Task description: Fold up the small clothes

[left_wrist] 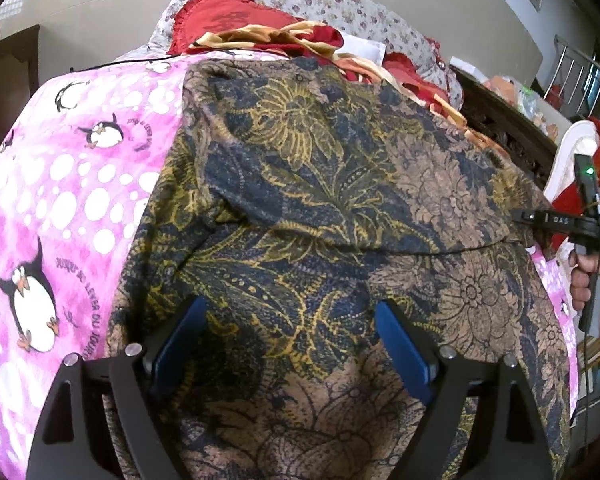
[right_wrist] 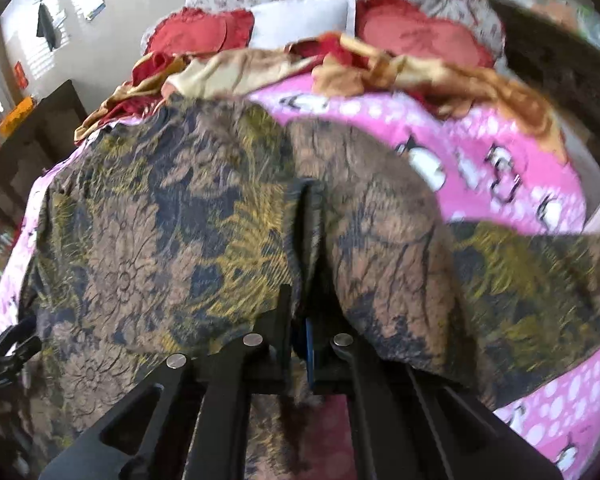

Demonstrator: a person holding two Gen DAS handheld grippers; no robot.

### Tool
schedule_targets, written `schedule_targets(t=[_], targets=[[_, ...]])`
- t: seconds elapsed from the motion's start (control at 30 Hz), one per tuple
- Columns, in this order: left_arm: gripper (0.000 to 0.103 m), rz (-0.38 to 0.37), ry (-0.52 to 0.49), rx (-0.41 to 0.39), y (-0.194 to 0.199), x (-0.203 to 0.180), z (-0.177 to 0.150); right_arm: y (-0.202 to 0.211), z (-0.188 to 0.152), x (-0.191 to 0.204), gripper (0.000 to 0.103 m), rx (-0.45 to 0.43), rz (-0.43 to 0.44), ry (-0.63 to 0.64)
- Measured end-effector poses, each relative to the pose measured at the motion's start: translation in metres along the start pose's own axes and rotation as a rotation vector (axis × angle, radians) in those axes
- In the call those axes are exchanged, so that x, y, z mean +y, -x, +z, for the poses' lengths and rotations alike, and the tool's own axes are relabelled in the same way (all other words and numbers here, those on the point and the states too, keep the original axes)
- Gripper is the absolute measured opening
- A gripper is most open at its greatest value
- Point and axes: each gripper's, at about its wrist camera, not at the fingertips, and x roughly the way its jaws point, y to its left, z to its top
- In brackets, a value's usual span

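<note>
A brown, navy and yellow floral batik garment (left_wrist: 320,184) lies spread on a pink penguin blanket (left_wrist: 60,184), with a fold line across its middle. My left gripper (left_wrist: 292,312) is open just above the garment's near part, blue pads wide apart, holding nothing. My right gripper (right_wrist: 310,280) is shut on a pinched ridge of the same garment (right_wrist: 172,232) and lifts it; this view is blurred. The right gripper also shows in the left wrist view (left_wrist: 540,220) at the garment's right edge, held by a hand.
A heap of red, gold and cream clothes (left_wrist: 276,40) lies beyond the garment. Red frilled pillows (right_wrist: 416,32) and a floral sheet sit at the bed's head. A dark wooden bed frame (left_wrist: 504,120) runs along the right. A dark cabinet (right_wrist: 48,128) stands left.
</note>
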Motion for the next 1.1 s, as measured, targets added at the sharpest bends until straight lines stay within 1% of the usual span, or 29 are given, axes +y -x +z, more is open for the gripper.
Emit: schedule_targets(t=[0.03, 0.07, 0.1, 0.13, 0.17, 0.23, 0.3, 0.33, 0.37, 0.4, 0.43, 0.47, 0.5, 0.53, 0.57, 0.6, 0.63, 0.7, 0.73, 0.83, 0.87, 0.93, 0.97, 1.03, 1.07, 1.1], targets=[[0.089, 0.008, 0.007, -0.015, 0.005, 0.000, 0.005, 0.003, -0.002, 0.001, 0.012, -0.006, -0.006, 0.009], [0.089, 0.007, 0.016, -0.045, 0.012, -0.001, 0.011, 0.009, -0.003, 0.002, 0.016, -0.020, -0.009, 0.017], [0.090, -0.009, 0.031, -0.096, 0.022, -0.001, 0.024, 0.016, -0.004, 0.001, 0.020, -0.039, 0.001, 0.022], [0.090, -0.016, 0.041, -0.124, 0.027, -0.002, 0.035, 0.026, -0.006, 0.001, 0.021, -0.067, 0.009, 0.023], [0.091, -0.006, 0.047, -0.148, 0.028, -0.004, 0.051, 0.036, -0.007, 0.000, 0.023, -0.096, 0.009, 0.024], [0.091, 0.038, 0.040, -0.167, 0.020, -0.009, 0.077, 0.052, -0.008, 0.001, 0.026, -0.162, -0.008, 0.029], [0.090, 0.078, 0.043, -0.140, -0.002, -0.010, 0.097, 0.067, -0.009, 0.003, 0.027, -0.231, -0.020, 0.024], [0.079, 0.113, 0.067, -0.122, -0.016, -0.008, 0.106, 0.071, -0.010, 0.006, 0.027, -0.260, -0.010, 0.020], [0.053, 0.141, 0.082, -0.100, -0.029, -0.005, 0.110, 0.072, -0.011, 0.010, 0.027, -0.272, 0.011, 0.022], [0.038, 0.196, 0.092, -0.046, -0.050, 0.000, 0.116, 0.070, -0.012, 0.016, 0.027, -0.272, 0.038, 0.031], [0.022, 0.244, 0.092, -0.014, -0.063, 0.004, 0.116, 0.064, -0.012, 0.023, 0.027, -0.260, 0.069, 0.047], [0.018, 0.278, 0.087, 0.006, -0.075, 0.009, 0.115, 0.056, -0.012, 0.031, 0.027, -0.240, 0.089, 0.075], [0.018, 0.271, 0.082, -0.011, -0.081, 0.016, 0.111, 0.048, -0.012, 0.037, 0.027, -0.229, 0.066, 0.102], [0.015, 0.277, 0.061, -0.038, -0.080, 0.017, 0.108, 0.039, -0.011, 0.041, 0.027, -0.218, 0.015, 0.122], [0.013, 0.297, 0.022, -0.056, -0.079, 0.016, 0.103, 0.031, -0.008, 0.039, 0.027, -0.207, -0.019, 0.112], [0.011, 0.300, 0.010, -0.064, -0.079, 0.017, 0.101, 0.023, -0.004, 0.032, 0.027, -0.204, -0.034, 0.070], [0.005, 0.293, 0.031, -0.071, -0.077, 0.024, 0.100, 0.019, -0.001, 0.024, 0.027, -0.212, -0.035, 0.034], [0.005, 0.297, 0.116, -0.081, -0.072, 0.044, 0.099, 0.008, 0.005, 0.008, 0.027, -0.222, -0.019, -0.035], [0.005, 0.288, 0.128, -0.077, -0.072, 0.047, 0.098, -0.004, 0.011, 0.001, 0.027, -0.207, -0.003, -0.064], [0.004, 0.348, 0.058, -0.073, -0.074, 0.036, 0.098, -0.035, 0.014, -0.010, 0.026, -0.174, 0.017, -0.105], [0.004, 0.358, 0.050, -0.072, -0.074, 0.035, 0.098, -0.038, 0.014, -0.013, 0.027, -0.174, 0.033, -0.121], [0.004, 0.357, 0.044, -0.071, -0.071, 0.034, 0.098, -0.032, 0.017, -0.016, 0.027, -0.162, 0.058, -0.140], [0.004, 0.356, 0.040, -0.068, -0.069, 0.033, 0.101, -0.025, 0.018, -0.014, 0.027, -0.157, 0.058, -0.133], [0.005, 0.360, 0.036, -0.069, -0.054, 0.027, 0.099, -0.008, 0.018, -0.005, 0.027, -0.169, 0.048, -0.099], [0.014, 0.356, 0.036, -0.086, -0.046, 0.023, 0.097, 0.002, 0.016, 0.001, 0.027, -0.192, 0.055, -0.075], [0.020, 0.341, 0.033, -0.124, -0.033, 0.015, 0.093, 0.015, 0.012, 0.012, 0.027, -0.228, 0.063, -0.045]])
